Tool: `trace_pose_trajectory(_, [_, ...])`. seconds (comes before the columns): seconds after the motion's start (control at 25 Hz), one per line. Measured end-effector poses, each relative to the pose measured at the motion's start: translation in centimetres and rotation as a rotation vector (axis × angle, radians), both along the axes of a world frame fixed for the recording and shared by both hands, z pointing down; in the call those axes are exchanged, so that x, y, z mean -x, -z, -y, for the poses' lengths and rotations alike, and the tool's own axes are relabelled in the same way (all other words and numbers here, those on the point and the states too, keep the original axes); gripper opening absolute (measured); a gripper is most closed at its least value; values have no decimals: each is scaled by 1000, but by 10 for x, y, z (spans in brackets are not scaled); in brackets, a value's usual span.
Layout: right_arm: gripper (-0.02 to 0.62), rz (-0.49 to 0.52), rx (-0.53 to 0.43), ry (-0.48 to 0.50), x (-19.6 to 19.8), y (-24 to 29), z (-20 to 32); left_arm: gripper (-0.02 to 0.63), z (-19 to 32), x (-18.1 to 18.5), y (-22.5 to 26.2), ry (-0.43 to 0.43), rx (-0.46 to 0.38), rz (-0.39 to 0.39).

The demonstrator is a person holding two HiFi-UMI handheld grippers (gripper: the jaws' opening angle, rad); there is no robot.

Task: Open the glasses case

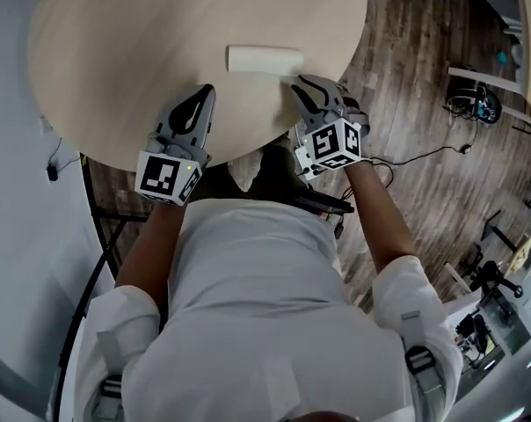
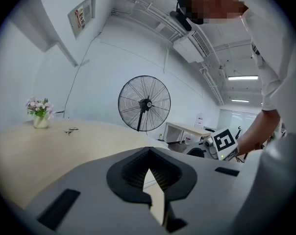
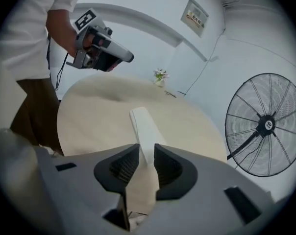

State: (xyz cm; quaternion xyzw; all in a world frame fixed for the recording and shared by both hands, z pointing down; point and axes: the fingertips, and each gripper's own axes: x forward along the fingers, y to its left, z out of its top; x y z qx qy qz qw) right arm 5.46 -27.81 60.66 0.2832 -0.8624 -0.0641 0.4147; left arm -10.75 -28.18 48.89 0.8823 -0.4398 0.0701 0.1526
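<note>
A white, closed glasses case (image 1: 264,59) lies flat on the round pale wooden table (image 1: 134,51), near its right edge. My right gripper (image 1: 302,84) is at the case's right end, jaws a narrow gap apart. In the right gripper view the case (image 3: 144,124) runs away from the gap of the right gripper (image 3: 146,148); I cannot tell whether the pads touch it. My left gripper (image 1: 207,93) hovers over the table's near edge, left of the case, shut and empty. In its own view the left gripper (image 2: 149,150) has its tips together.
A vase of flowers (image 2: 39,114) and a pair of glasses (image 2: 69,130) sit on the far side of the table. A standing fan (image 3: 265,126) is beyond the table. Wooden floor with cables and chairs (image 1: 472,99) lies to the right.
</note>
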Motion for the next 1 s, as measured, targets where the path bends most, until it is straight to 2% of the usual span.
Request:
trace_pose_trajectory(0.16, [97,-50,-18,36,-1,-17,1,14,-4,1,-7,17,23,4])
trace_pose_trajectory(0.44, [97,-111,-103,82,5,-27,8,14,-13,6,-29,28,45,15])
trace_pose_trajectory(0.8, [95,-183,-172,111,-4,-39,8,14,-17,2,-36,31,58,18])
trace_pose_trajectory(1.0, [94,-188,-194,106,-4,-41,10,14,-18,5,-39,33,68,22])
